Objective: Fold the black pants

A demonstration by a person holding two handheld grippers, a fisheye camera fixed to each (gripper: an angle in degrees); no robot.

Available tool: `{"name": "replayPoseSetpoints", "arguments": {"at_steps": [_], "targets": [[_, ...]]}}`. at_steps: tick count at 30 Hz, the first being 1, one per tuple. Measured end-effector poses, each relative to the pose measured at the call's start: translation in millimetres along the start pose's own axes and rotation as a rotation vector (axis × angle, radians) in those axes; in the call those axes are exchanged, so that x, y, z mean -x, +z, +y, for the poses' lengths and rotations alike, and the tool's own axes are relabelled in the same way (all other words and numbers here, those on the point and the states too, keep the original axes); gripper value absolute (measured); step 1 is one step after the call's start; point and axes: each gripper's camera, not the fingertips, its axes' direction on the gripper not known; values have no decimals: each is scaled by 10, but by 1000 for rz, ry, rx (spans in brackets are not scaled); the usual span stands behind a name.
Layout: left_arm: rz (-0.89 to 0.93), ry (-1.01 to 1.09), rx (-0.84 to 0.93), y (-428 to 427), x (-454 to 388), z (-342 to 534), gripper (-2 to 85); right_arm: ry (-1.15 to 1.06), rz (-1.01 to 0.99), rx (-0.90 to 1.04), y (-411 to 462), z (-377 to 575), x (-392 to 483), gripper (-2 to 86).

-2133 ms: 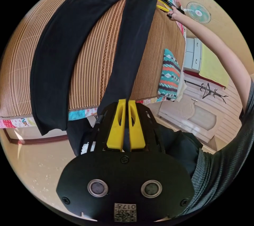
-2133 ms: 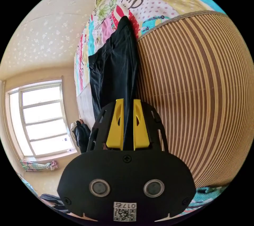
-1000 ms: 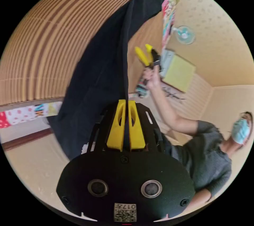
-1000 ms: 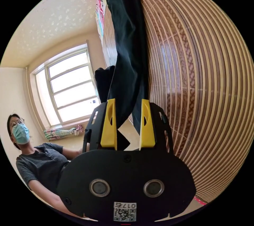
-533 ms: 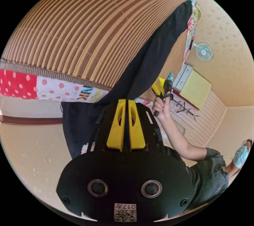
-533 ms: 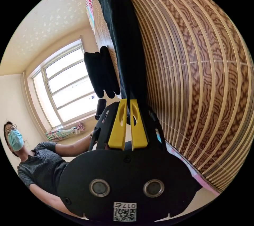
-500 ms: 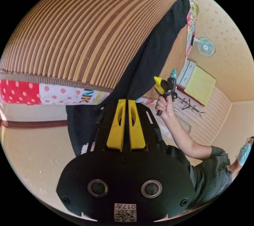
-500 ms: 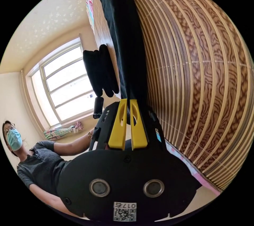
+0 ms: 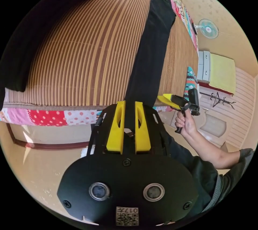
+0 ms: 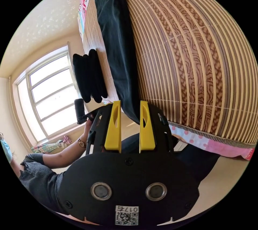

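The black pants (image 9: 150,57) lie folded lengthwise, legs together, as one long strip on the striped bamboo mat (image 9: 88,52). Their hem end reaches the bed's edge. My left gripper (image 9: 129,103) is open, and the hem end lies loosely between its yellow jaws. In the right gripper view the same strip (image 10: 118,52) runs down to my right gripper (image 10: 130,102), which is open with its jaws wide apart around the cloth's tip. In the left gripper view a hand (image 9: 185,123) holds the right gripper (image 9: 166,98) just right of the pants.
A second dark garment (image 9: 24,41) lies at the mat's left and shows as a black pile (image 10: 88,76) by the bed edge. A patchwork quilt (image 9: 53,114) hangs below the mat. Nearby are a patterned pillow (image 9: 190,82), a fan (image 9: 208,28), a cabinet (image 9: 219,72) and a window (image 10: 51,98).
Both grippers were shut on the pants' hem end half a second ago; both have opened and the cloth now rests on the mat. Both cameras have pulled back and tilted.
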Motion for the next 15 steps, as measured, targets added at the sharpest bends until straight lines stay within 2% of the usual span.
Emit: {"name": "replayPoseSetpoints", "arguments": {"at_steps": [3,5,7,11,13,15], "targets": [[-34,42,87,200,-93,-237,70,-29,23,118,206,-171,-65,67],[-86,92,161,363,-192,-322,61,-82,109,247,380,-247,-46,47],[-116,106,171,427,-282,-312,53,-121,132,259,356,-226,-17,41],[-18,88,188,571,-443,-80,51,-116,235,242,245,90,-130,37],[-6,100,237,728,-556,77,51,-89,270,273,248,277,-263,39],[-27,94,369,1008,-689,264,59,-61,284,307,248,442,-393,45]]}}
